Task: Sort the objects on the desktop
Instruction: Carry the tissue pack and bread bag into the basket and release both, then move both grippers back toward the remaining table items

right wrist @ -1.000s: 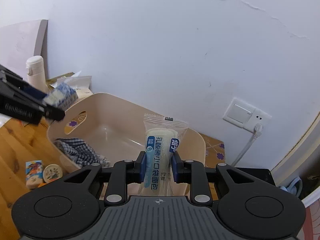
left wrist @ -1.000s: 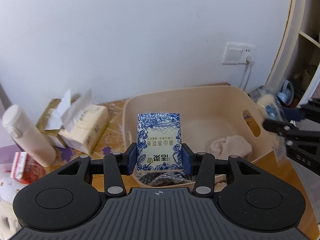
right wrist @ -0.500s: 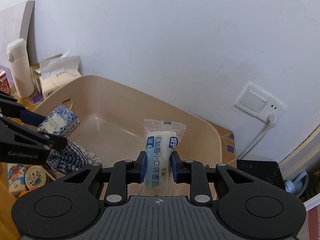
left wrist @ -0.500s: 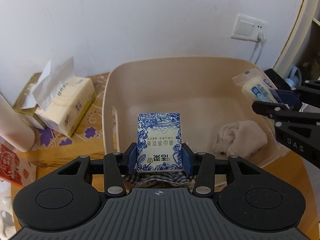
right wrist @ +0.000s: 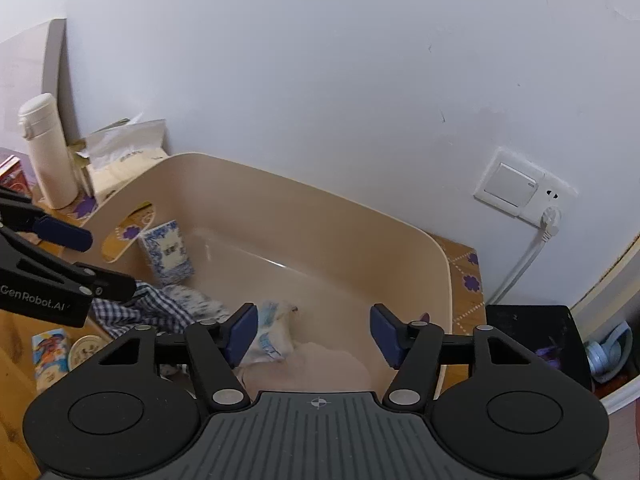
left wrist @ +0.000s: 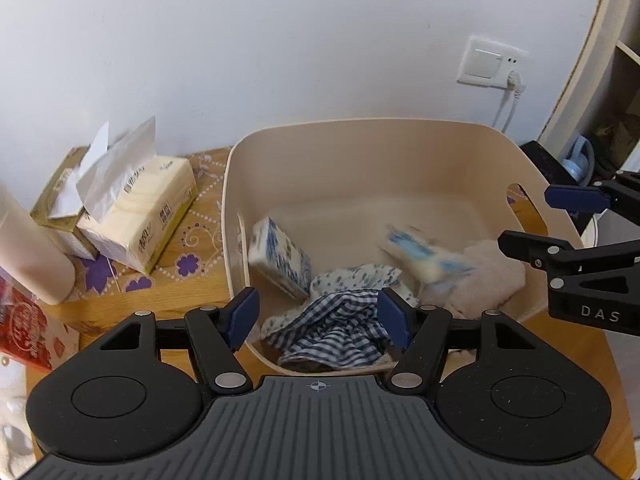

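A beige plastic bin [left wrist: 360, 136] [right wrist: 320, 208] stands on the wooden desk by the wall. Inside it lie a blue-and-white tissue pack [left wrist: 280, 262] [right wrist: 168, 254] tilted against the left wall, a blurred bread packet [left wrist: 426, 254] [right wrist: 270, 336], a checked cloth [left wrist: 336, 332] [right wrist: 160, 308] and a pinkish towel [left wrist: 488, 276] [right wrist: 308, 368]. My left gripper [left wrist: 318, 320] is open and empty over the bin's near edge. My right gripper [right wrist: 314, 334] is open and empty over the bin's right side; it also shows in the left wrist view [left wrist: 560, 220].
Left of the bin are tissue boxes [left wrist: 136, 208], a white flask [left wrist: 24, 248] [right wrist: 48, 152] and a red packet [left wrist: 24, 328]. A small carton [right wrist: 50, 352] and a round tin [right wrist: 86, 350] lie on the desk. A wall socket with a cable [right wrist: 520, 192] is at the right.
Both grippers opened. The tissue pack left my left gripper and the bread packet left my right gripper; both dropped into the bin. Both grippers moved closer over the bin.
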Tool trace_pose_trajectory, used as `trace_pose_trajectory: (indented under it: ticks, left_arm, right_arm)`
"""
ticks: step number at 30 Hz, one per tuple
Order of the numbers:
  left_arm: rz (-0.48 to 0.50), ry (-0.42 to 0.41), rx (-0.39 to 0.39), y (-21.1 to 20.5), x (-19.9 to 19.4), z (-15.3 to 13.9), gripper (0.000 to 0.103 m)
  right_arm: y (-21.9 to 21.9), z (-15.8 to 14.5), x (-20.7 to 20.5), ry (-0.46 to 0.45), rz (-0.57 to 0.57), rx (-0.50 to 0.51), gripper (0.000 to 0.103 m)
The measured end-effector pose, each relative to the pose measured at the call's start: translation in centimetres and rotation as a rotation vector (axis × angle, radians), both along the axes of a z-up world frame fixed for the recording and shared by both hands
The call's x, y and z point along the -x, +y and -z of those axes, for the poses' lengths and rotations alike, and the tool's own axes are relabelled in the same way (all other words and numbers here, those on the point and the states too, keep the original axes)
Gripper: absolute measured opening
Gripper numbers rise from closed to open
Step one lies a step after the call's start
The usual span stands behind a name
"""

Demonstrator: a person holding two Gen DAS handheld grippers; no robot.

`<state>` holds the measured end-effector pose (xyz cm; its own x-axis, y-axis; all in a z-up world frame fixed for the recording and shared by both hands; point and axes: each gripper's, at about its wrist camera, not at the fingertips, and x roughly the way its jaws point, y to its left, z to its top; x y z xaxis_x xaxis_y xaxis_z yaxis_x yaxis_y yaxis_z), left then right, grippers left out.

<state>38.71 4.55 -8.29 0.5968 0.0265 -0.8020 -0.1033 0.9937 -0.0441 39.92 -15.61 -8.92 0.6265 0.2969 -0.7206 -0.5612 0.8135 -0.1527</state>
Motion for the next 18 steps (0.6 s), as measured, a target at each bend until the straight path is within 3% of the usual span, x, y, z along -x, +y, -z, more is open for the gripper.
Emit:
trace_pose_trajectory:
  ticks: [10, 18]
  left_arm:
    - [0.031, -0.055, -0.046, -0.9, 3.0, -2.5, 0.071]
    - [0.006, -0.054, -0.046, -1.4, 6.0, -2.7, 0.076]
  right_arm:
    - [-2.1, -1.3, 3.2, -0.007, -0.027, -0.034, 0.087]
    - [-5.3, -1.4, 6.0, 0.001, -0.012, -0.054, 0.090]
